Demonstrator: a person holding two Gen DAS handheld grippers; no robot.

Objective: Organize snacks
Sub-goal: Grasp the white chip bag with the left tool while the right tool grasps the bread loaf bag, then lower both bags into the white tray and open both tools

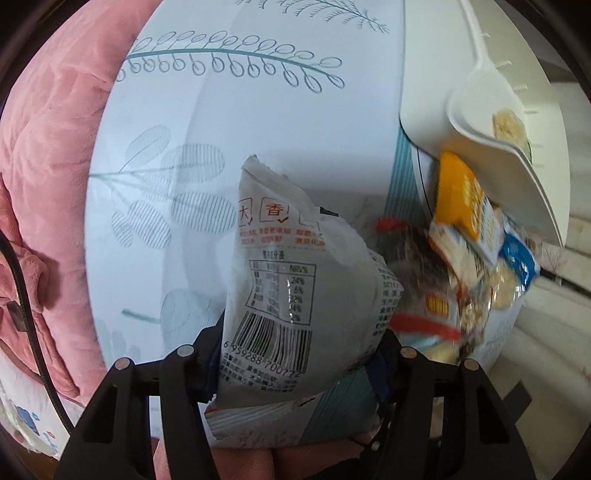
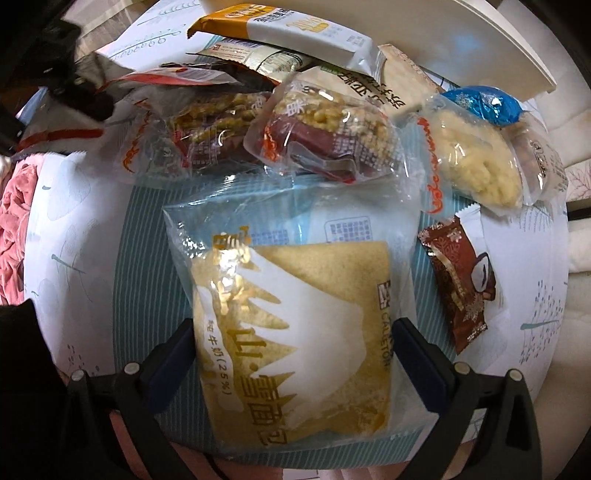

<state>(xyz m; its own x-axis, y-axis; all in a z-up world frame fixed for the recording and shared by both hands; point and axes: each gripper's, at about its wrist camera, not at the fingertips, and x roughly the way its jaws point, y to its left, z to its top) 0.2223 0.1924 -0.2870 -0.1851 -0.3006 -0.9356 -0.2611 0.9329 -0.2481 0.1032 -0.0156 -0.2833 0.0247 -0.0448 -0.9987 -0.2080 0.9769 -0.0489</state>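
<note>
My left gripper [image 1: 299, 350] is shut on a grey snack packet [image 1: 291, 280] with a barcode, held upright above the leaf-patterned cloth [image 1: 229, 110]. My right gripper [image 2: 295, 343] is shut on a clear bread packet [image 2: 295, 317] with a white mountain print, lying over the cloth [image 2: 74, 258]. A pile of snacks lies beyond it: two nut bars [image 2: 321, 129], a pale puffed bar [image 2: 476, 162], a brown chocolate packet [image 2: 461, 280], an orange-and-white packet [image 2: 291, 26]. The pile also shows in the left wrist view [image 1: 469, 236].
A white tray [image 1: 498, 129] tilts over the pile at upper right, with a banana slice picture on it. A pink plush blanket [image 1: 48, 166] lies to the left. A black cable [image 1: 26, 302] hangs at the left edge.
</note>
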